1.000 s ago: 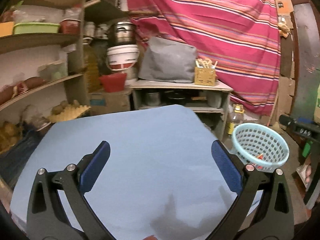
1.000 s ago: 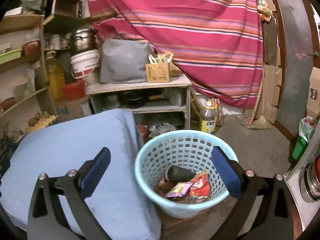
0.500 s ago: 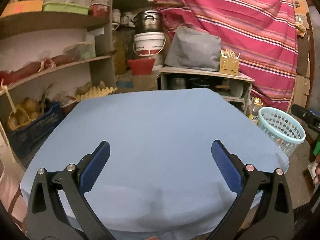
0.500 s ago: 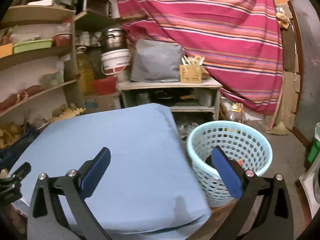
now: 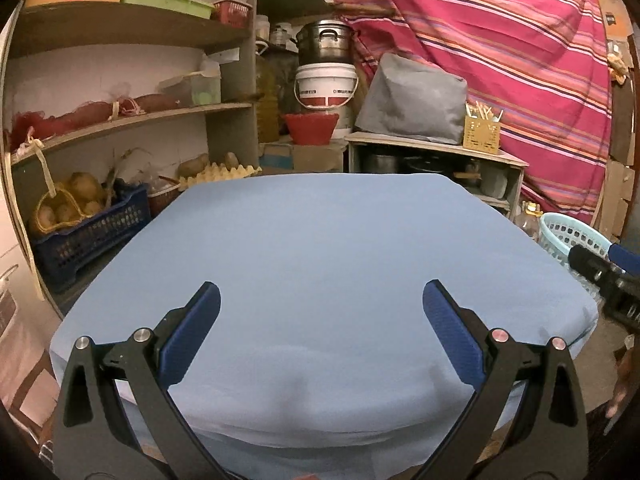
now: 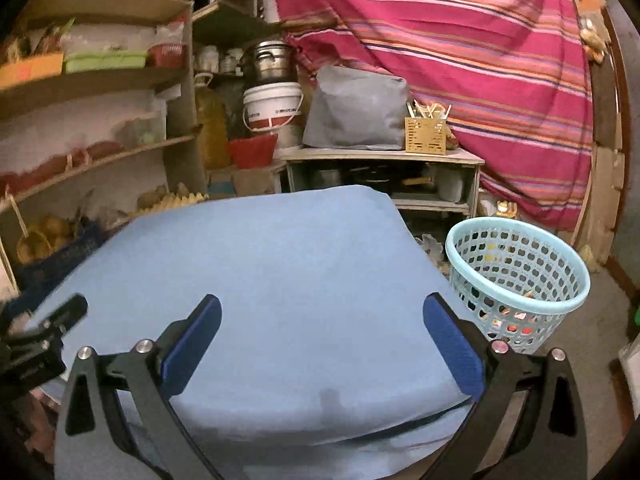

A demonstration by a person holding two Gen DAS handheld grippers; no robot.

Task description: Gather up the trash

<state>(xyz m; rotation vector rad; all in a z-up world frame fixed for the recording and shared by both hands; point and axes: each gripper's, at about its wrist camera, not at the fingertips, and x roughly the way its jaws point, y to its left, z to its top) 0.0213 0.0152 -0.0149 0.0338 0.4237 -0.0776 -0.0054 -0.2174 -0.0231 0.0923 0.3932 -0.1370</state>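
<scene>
A table under a pale blue cloth (image 5: 320,248) (image 6: 280,272) fills both views, and I see no trash on it. A light blue plastic basket (image 6: 516,276) stands on the floor at the table's right; colourful wrappers show through its holes. Its rim (image 5: 560,232) peeks in at the right edge of the left wrist view. My left gripper (image 5: 322,324) is open over the table's near edge, holding nothing. My right gripper (image 6: 322,324) is open too, over the table's near right corner. Each gripper's black body shows in the other's view: right (image 5: 600,280), left (image 6: 36,340).
Wooden shelves (image 5: 120,120) with crates, potatoes and egg trays stand at the left. Behind the table a low cabinet (image 6: 384,168) carries a grey bag, a wooden holder and a white bucket. A striped red cloth (image 5: 500,40) hangs behind. Bare floor (image 6: 600,320) lies around the basket.
Both grippers have drawn back and swung left from the basket toward the table. The basket, once under the right gripper, now stands off to its right. Both stayed open.
</scene>
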